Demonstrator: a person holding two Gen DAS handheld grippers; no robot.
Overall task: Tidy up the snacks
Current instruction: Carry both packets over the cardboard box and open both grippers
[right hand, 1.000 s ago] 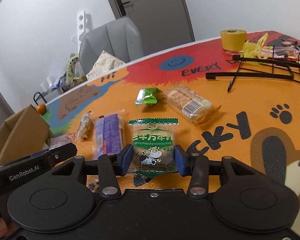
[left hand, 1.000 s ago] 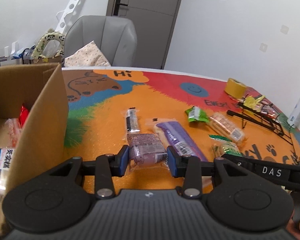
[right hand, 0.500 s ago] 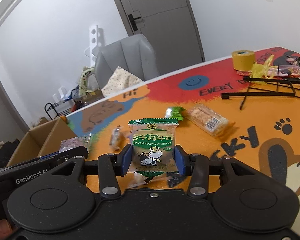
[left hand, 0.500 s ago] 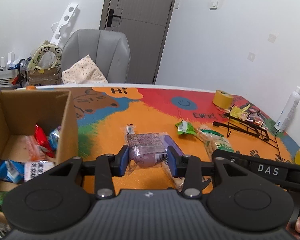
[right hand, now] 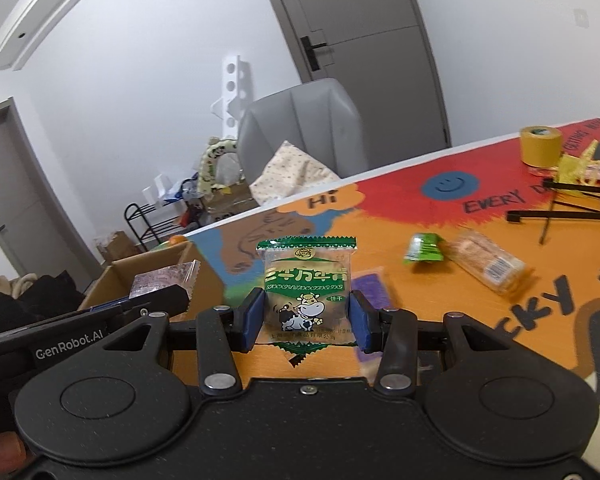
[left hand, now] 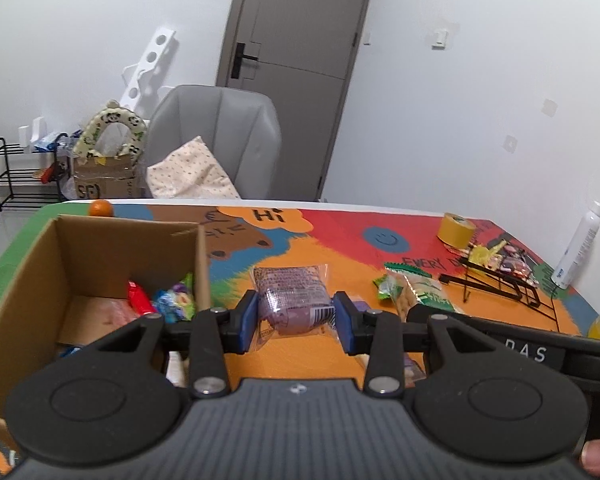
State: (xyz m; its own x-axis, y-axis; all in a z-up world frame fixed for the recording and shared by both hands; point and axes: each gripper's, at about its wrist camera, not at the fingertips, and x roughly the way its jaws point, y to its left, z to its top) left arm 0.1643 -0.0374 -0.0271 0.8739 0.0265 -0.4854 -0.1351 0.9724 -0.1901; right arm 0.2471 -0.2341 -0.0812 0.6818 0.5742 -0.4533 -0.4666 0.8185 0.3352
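My left gripper (left hand: 295,322) is shut on a purple snack packet (left hand: 293,298), held in the air above the table just right of the cardboard box (left hand: 28,276). Several snacks lie inside that box. My right gripper (right hand: 307,322) is shut on a green cow-print biscuit packet (right hand: 306,290), also lifted off the table. The left gripper with its purple packet (right hand: 162,282) shows at the left of the right wrist view, near the box (right hand: 156,266). On the table remain a green packet (right hand: 424,247), a clear cracker packet (right hand: 486,264) and a purple bar (right hand: 371,292).
A yellow tape roll (left hand: 456,230), a black wire rack (left hand: 496,280) with wrapped sweets and a white spray bottle (left hand: 576,248) stand at the table's right side. An orange ball (left hand: 101,209) lies behind the box. A grey chair (left hand: 216,140) stands beyond the table.
Both grippers have risen off the table with their packets and moved left toward the cardboard box, whose inside has come into view.
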